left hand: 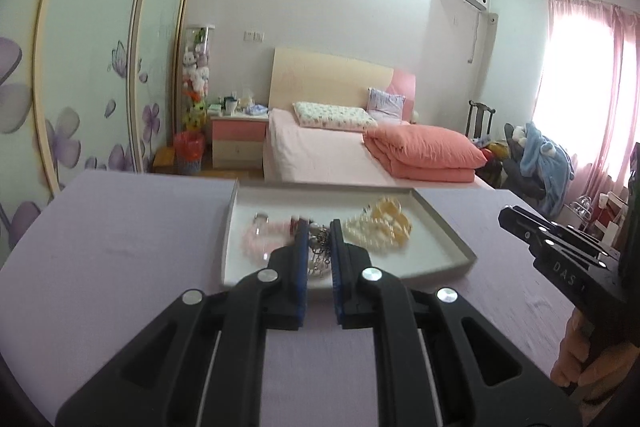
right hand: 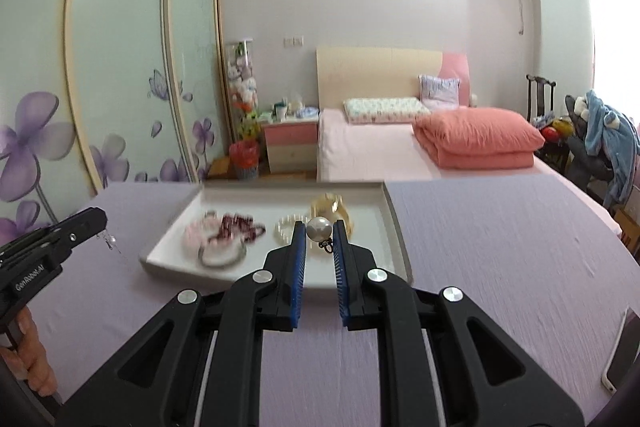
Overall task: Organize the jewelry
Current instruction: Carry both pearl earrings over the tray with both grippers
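Here, in the left wrist view, the left tongs pinch a thin silver chain low in the middle, above the white tray on the purple table. The slippery chain could slide out. In the right wrist view, the right tongs hold a round, shiny pearl earring at center. That smooth ball could pop free.

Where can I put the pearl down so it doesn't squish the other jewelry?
The tray is bare on its right, between the yellow bracelet and the wall. The purple cloth either side of the tray is bare too. The tray's left and middle are crowded: pink bracelet, red beads, pearl strand.
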